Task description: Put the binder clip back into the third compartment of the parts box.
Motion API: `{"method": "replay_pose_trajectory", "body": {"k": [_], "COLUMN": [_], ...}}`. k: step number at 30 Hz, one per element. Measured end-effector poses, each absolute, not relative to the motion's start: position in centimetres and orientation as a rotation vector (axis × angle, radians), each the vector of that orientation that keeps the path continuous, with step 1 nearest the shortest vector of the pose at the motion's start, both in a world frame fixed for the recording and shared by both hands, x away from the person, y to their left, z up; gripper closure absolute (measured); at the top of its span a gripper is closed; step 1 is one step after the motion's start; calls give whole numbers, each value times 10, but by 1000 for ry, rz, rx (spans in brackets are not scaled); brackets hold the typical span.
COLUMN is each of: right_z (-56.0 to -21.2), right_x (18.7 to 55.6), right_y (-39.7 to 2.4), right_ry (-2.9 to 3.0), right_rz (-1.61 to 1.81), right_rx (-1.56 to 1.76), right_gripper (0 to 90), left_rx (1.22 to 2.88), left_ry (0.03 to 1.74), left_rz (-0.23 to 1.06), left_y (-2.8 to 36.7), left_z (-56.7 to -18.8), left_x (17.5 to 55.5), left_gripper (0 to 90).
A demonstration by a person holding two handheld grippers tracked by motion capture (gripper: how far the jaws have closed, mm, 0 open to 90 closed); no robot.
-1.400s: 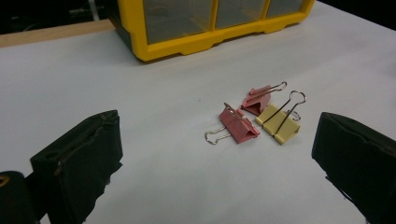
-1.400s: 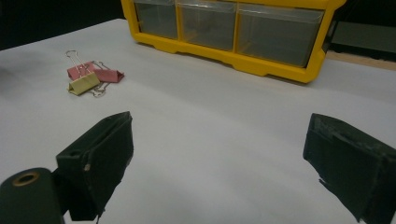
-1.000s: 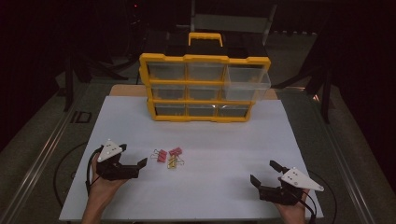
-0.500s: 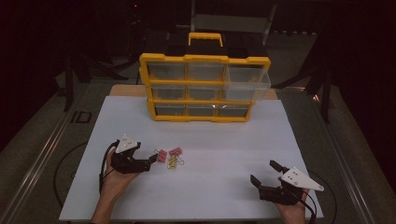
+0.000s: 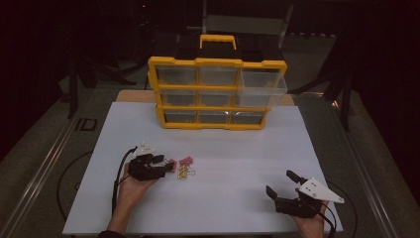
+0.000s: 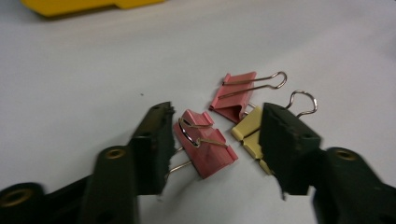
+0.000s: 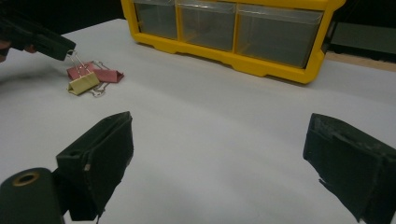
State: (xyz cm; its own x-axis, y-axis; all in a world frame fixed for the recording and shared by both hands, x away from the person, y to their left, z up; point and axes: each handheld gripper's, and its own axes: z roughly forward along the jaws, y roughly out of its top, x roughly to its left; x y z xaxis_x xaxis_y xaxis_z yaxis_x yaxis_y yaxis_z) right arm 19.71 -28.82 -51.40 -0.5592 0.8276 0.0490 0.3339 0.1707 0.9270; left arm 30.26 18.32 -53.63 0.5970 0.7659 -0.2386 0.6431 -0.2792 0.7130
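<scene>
since the earlier high view our left gripper (image 5: 166, 164) has slid across the white sheet (image 5: 237, 148) toward the cluster of binder clips, and its jaws have just been closing; they now stand partly apart around the nearest pink binder clip (image 6: 205, 142), which lies between them, with a gap on the far side, so nothing is clamped yet. we judge the step in hand to be picking up that clip. to do it well we should keep the jaws level with the sheet, centre them on the folded body instead of the wire handles, and watch the far jaw, which sits right against the yellow binder clip (image 6: 250, 135) and could drag it along. a small shift toward the near side would isolate the pink one

our right gripper (image 5: 282, 184) rests near the bottom right of the sheet, jaws wide apart and holding nothing

the clips are folded painted sheet metal, wedge-shaped, with springy looped wire handles that look slippery; the second pink binder clip (image 6: 236, 93) lies just behind, touching the yellow one. the gripper pads look like matte black rubber with worn edges. beyond stands the yellow drawer organiser (image 5: 218, 94), glossy plastic with clear drawers, its top right drawer (image 5: 262, 87) pulled out
</scene>
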Motion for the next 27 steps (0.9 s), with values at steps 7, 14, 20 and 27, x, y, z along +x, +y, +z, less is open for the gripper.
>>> {"method": "replay_pose_trajectory", "body": {"k": [7,14,20,27], "right_z": [-514,-514,-514,-514], "right_x": [197,197,197,197], "right_y": [-288,-287,-288,-288], "right_ry": [1980,1984,1984,1986], "right_rz": [1374,1373,1372,1372], "right_rx": [1090,1090,1090,1088], "right_gripper": [83,83,83,83], "left_rx": [1992,2040,2062,2088], "left_ry": [1153,1129,1077,1038], "left_rz": [154,156,171,218], "left_y": [185,181,174,168], "left_z": [-539,-539,-536,-530], "left_x": [307,306,304,303], "left_gripper": [648,780,842,892]}}
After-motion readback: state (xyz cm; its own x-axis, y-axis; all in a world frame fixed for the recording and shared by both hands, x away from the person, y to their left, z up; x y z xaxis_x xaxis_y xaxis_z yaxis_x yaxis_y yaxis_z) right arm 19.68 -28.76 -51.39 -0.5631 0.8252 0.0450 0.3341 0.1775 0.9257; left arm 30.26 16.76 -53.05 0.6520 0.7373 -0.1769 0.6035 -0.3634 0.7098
